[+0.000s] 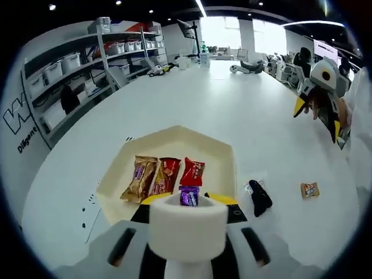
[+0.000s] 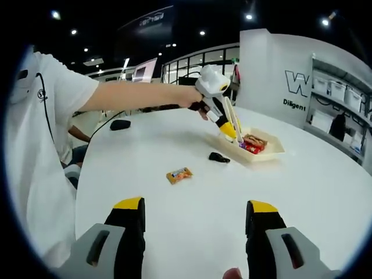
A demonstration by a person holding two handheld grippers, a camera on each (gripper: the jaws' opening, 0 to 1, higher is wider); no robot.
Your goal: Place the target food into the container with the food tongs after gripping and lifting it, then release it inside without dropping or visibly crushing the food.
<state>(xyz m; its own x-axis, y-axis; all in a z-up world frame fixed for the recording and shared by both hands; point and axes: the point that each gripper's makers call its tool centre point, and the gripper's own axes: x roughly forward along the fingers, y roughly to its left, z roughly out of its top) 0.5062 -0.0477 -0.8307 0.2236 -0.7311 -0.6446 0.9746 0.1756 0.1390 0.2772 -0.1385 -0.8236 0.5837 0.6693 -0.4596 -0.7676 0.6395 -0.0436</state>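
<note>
A cream tray (image 1: 222, 152) holds a gold packet (image 1: 139, 177), a brown-red packet (image 1: 165, 175) and a red packet (image 1: 192, 171). A purple sweet (image 1: 189, 196) shows just past the white taped end of the food tongs (image 1: 187, 224); I cannot tell whether the tongs grip it. My left gripper (image 1: 189, 203) is shut on those tongs. In the right gripper view, the left gripper (image 2: 228, 131) points the tongs (image 2: 236, 123) down at the tray (image 2: 273, 151). An orange sweet (image 1: 310, 189) (image 2: 179, 175) lies on the table. My right gripper (image 2: 196, 204) is open and bare.
A black object (image 1: 259, 197) (image 2: 219, 157) lies between tray and orange sweet. The right gripper (image 1: 314, 99) hovers at the right of the left gripper view. A person's arm (image 2: 139, 96) reaches across the white table (image 2: 174, 139). Shelves with bins (image 1: 87, 64) stand beyond the table.
</note>
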